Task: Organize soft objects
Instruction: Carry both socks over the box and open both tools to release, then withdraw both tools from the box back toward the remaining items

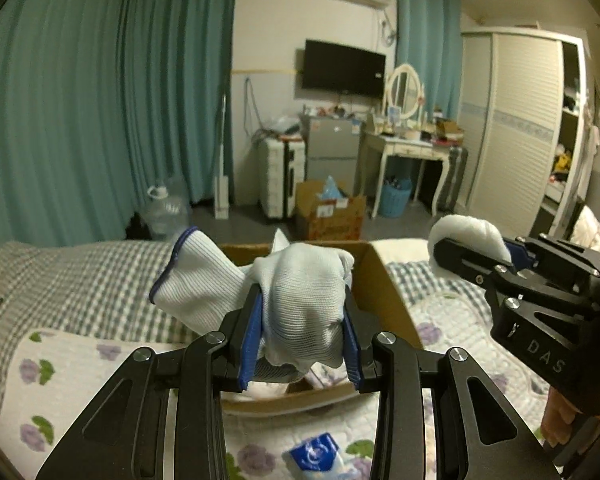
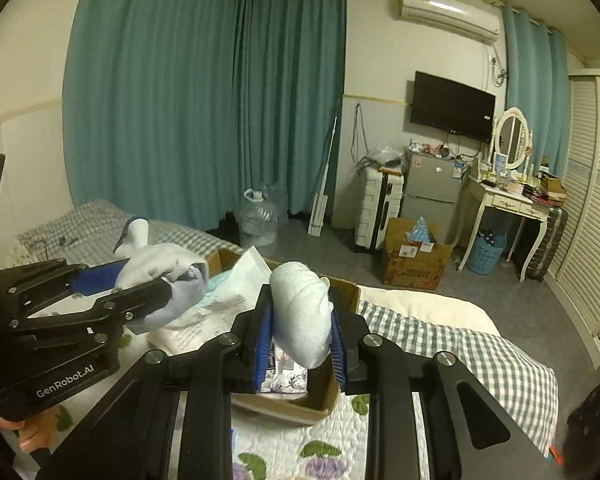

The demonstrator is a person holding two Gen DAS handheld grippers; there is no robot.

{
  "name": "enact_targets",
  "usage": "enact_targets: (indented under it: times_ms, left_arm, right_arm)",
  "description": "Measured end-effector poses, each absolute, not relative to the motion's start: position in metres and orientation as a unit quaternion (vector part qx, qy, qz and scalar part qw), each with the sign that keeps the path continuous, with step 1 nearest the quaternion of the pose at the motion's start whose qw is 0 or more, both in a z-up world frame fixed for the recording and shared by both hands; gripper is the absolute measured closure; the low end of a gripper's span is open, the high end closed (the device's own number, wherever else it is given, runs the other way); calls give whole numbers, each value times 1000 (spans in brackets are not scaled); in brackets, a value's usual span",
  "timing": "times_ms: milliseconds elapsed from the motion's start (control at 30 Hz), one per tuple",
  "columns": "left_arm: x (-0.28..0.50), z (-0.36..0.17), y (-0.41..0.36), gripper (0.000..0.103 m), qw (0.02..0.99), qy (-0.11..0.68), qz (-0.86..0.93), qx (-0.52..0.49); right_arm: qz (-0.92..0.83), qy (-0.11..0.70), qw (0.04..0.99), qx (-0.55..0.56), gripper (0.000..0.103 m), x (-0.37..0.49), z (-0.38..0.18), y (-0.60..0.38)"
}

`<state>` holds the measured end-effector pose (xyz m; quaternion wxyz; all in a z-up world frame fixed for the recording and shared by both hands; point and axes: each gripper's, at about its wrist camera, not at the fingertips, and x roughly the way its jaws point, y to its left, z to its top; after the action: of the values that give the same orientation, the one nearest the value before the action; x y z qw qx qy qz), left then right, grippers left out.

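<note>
A floral quilt (image 1: 80, 380) covers the bed beside teal curtains (image 1: 100, 100).

Black grippers (image 1: 304, 332), blue ribbed fingers (image 1: 252, 336), silver screws

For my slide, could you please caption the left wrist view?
Left gripper holds a white knit glove above the cardboard box on the bed.

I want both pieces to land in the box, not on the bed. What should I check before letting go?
1. Left gripper clamped on white glove: ok.
2. Right gripper clamped on white bundle: ok.
3. Cardboard box open: ok.
4. Glove over the box opening: ok.
5. Bundle over the opening: ok, near its edge.
6. Room left inside box: cannot tell.
</note>
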<state>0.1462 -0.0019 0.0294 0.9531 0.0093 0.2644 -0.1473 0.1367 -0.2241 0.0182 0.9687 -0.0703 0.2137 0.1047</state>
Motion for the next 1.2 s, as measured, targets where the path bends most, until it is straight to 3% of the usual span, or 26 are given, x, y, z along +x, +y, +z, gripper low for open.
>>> enact_targets:
  times_ms: [533, 767, 867, 967, 1000, 1067, 1200]
  left_arm:
    - [207, -39, -14, 68, 921, 366, -130, 16]
    - [203, -49, -19, 65, 919, 375, -118, 34]
    - [200, -42, -19, 64, 921, 368, -125, 25]
    - [199, -32, -17, 60, 919, 371, -129, 10]
    - [200, -29, -17, 59, 919, 372, -131, 4]
    - [196, -20, -13, 50, 919, 371, -132, -6]
    - [178, 9, -3, 21, 935, 333, -118, -29]
  right_arm:
    - [116, 316, 935, -113, 78, 229, -74, -211]
    - [121, 343, 922, -131, 78, 239, -102, -206]
    - [121, 346, 921, -135, 71, 241, -108, -205]
    - [118, 338, 923, -139, 54, 237, -107, -204]
    - [117, 331, 926, -140, 46, 234, -105, -205]
    - [119, 316, 931, -138, 43, 225, -100, -207]
    - [115, 297, 940, -125, 36, 210, -87, -215]
